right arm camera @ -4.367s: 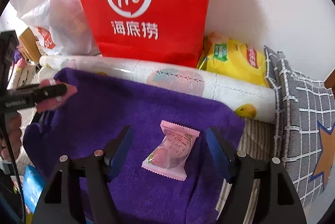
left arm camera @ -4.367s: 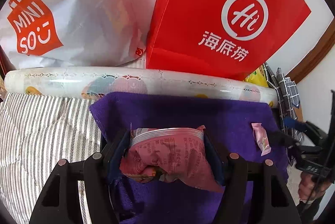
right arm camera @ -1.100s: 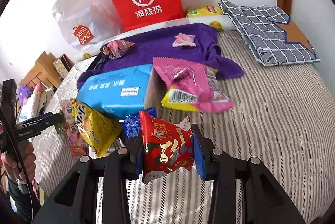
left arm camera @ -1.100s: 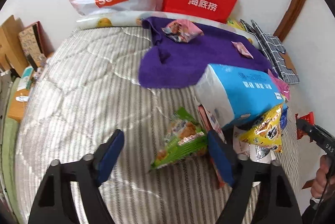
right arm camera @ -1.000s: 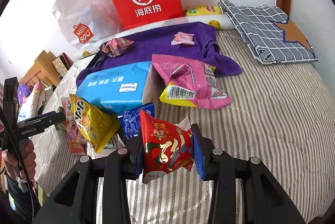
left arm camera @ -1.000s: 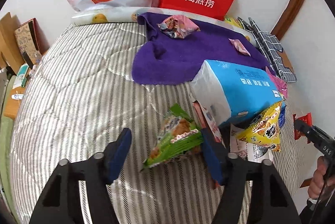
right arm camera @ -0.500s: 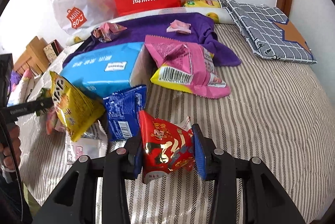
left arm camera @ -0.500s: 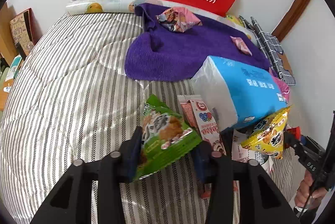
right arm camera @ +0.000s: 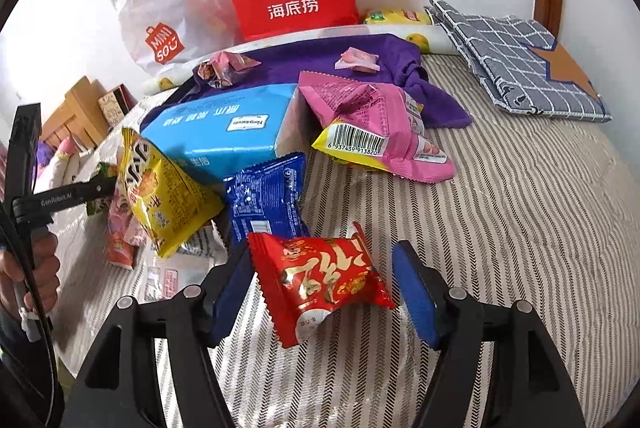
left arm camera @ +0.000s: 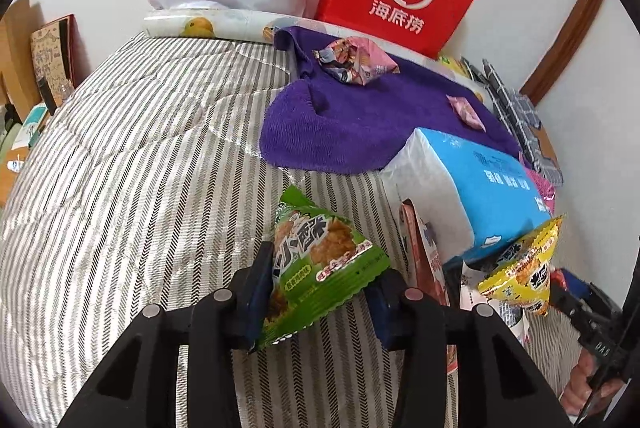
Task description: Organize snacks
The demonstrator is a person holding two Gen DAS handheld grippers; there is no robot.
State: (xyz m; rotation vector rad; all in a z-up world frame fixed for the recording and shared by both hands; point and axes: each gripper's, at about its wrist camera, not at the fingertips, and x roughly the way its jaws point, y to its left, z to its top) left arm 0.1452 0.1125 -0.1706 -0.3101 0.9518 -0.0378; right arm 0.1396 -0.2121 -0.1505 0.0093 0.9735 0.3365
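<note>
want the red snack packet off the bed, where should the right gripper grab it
Across the puffy middle of the red snack packet, coming from above, fingers closing on its two long sides. It lies flat between the right gripper, whose jaws have just been opening; the crimped ends are thin and slippery.

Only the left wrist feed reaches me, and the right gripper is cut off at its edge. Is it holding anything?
Observer: No. A red snack packet lies on the striped bedding between the fingers of the right gripper. Its jaws have just been opening and do not clamp the packet.
Operator: What sits behind the yellow packet on my right?
Observer: A dark blue packet, right in front of the light blue tissue pack.
Operator: And the pink edge past that pack?
Observer: It belongs to a large pink bag, barcode showing, lying right beside the pack.
</note>
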